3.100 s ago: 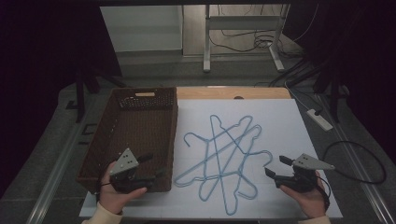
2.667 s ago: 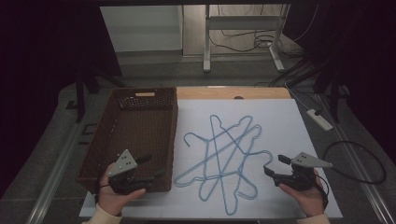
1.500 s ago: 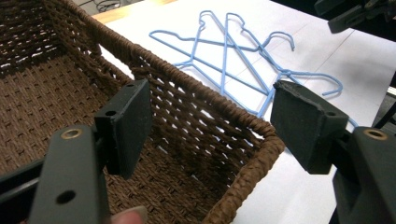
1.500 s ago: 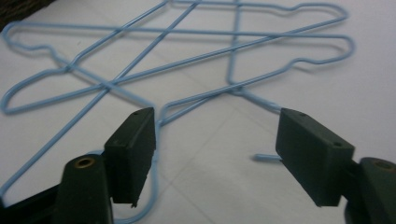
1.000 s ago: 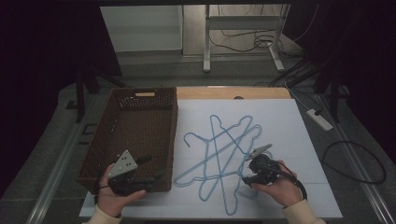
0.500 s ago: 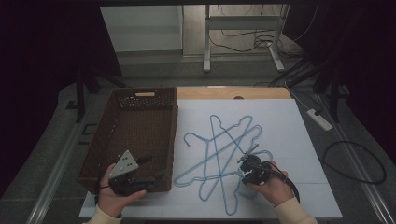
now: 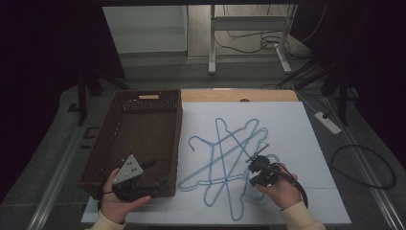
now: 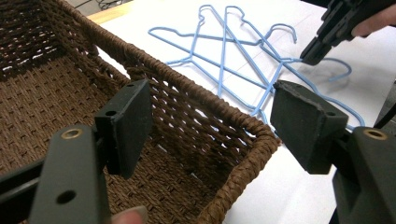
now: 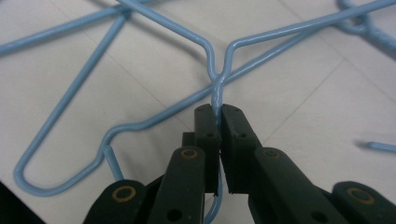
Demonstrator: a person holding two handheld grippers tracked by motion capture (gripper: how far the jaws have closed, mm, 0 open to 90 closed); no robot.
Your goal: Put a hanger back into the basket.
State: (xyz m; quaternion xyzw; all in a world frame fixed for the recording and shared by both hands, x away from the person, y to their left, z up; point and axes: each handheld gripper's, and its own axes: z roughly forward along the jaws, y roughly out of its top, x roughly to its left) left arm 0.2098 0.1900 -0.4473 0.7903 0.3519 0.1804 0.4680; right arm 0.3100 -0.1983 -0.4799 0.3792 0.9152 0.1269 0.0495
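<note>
Here the right gripper point(image 9: 218, 109) jaws, just closing, clench the flat hanger's point(image 9: 215, 70) neck.

On the white surface point(image 7: 306, 129) the right tool point(image 7: 257, 165) is resting among the tangled blue hangers point(image 7: 230, 158), while the left tool point(image 7: 143, 175) is hovering over the near corner of the brown woven basket point(image 7: 139, 129).

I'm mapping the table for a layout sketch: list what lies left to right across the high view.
Left gripper → brown wicker basket → pile of blue wire hangers → right gripper, shut on a hanger's neck → black cable loop on the floor.
</note>
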